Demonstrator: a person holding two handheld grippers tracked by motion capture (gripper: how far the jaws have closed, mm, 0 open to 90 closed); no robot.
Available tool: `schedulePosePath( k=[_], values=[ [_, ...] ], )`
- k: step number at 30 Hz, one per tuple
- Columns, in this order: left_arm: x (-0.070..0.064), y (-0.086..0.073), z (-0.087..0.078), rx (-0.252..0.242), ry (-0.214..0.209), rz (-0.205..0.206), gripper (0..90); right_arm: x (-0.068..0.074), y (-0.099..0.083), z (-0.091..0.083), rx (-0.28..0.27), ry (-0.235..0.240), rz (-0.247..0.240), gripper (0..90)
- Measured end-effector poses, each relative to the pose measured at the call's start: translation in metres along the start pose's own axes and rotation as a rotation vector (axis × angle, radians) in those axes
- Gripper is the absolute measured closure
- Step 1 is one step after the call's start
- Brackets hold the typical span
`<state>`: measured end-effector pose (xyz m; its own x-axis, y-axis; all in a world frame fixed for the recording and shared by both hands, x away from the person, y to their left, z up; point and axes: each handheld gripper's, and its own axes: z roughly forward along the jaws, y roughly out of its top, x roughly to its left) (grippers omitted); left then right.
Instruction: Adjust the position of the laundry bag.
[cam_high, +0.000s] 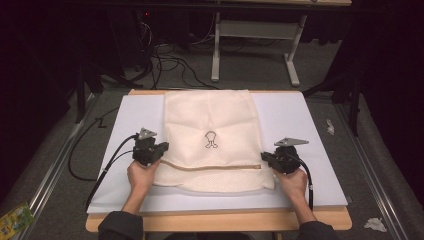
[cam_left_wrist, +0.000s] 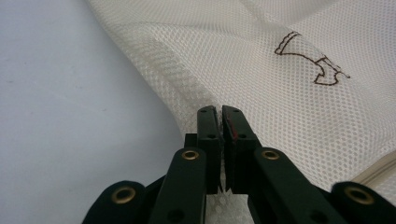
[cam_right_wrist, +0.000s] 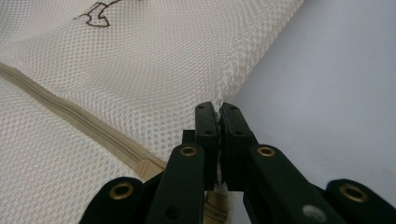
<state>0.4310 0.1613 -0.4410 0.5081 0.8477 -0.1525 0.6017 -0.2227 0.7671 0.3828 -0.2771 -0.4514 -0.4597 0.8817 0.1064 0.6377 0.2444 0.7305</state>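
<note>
We're in a lab or test room: a wooden table topped with a white sheet stands on grey carpet, black cables snake over the floor well beyond the jaws, and a white desk frame stands in the dark background.

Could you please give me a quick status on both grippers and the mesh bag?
Left gripper shut on mesh bag, left edge. Right gripper shut on its right edge. Bag flat on white mat, zipper toward the person. Nothing in the way.
</note>
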Motion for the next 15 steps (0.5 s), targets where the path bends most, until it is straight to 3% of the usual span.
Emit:
schedulePosePath(
  k=[15],
  values=[
    [0.010,0.005,0.014,0.029,0.034,0.000,85.8,-0.009,0.000,0.010,0.018,-0.008,0.039,88.0]
  ],
)
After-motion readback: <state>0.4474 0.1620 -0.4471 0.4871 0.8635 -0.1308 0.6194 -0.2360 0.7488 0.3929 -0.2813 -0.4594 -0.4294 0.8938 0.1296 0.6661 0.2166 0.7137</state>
